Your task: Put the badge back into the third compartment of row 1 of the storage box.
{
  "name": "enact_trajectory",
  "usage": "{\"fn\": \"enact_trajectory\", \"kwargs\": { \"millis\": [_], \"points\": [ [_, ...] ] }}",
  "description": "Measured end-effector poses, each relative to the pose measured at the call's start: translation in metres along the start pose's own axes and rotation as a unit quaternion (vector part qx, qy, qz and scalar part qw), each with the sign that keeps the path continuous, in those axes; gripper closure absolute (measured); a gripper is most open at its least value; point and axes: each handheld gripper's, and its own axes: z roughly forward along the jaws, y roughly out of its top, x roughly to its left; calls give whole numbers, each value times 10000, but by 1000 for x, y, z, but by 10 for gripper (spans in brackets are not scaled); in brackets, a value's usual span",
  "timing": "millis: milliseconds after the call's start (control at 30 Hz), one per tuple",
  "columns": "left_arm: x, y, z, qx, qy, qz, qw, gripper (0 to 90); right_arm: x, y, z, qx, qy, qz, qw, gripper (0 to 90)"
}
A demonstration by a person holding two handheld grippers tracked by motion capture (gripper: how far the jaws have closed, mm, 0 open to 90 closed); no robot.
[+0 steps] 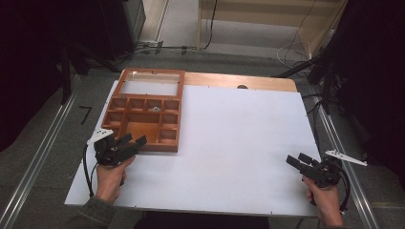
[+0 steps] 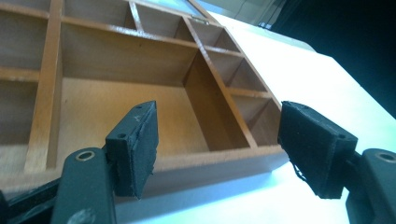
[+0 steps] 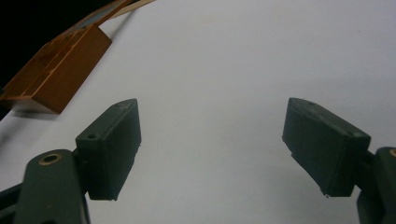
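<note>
Each hand holds a black two-jaw gripper, the left gripper (image 1: 135, 140) and the right gripper (image 1: 294, 159), each with a flat white three-cornered plate on top and a black cable trailing off it. The jaws end in blocky, dark, wedge-shaped pads (image 2: 135, 144) on rounded arms with a brass-ringed pivot hole. The left forearm wears an olive-grey sleeve (image 1: 90, 214)

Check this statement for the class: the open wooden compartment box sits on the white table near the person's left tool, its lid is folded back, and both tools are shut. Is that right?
One detail is wrong: both tools are open. The left tool and the right tool each show their jaws spread wide apart with nothing between, as the two gripper views show. The rest holds: the open wooden compartment box sits on the white table near the left tool, lid folded back.
</note>
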Motion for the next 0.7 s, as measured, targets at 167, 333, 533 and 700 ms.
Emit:
{"fn": "enact_trajectory", "kwargs": {
  "millis": [167, 333, 533, 700],
  "points": [
    [3, -7, -4, 53, 17, -27, 10000, 292, 0, 0, 0, 2, 8, -4, 10000, 175],
    [5, -12, -8, 91, 52, -22, 9999, 291, 1, 0, 0, 0, 7, -3, 10000, 175],
    [7, -20, -17, 137, 172, 100, 9997, 291, 0, 0, 0, -7, 7, -19, 10000, 175],
    [8, -32, -26, 191, 764, 698, 9944, 273, 0, 0, 0, -6, 3, -3, 10000, 175]
  ]
}}
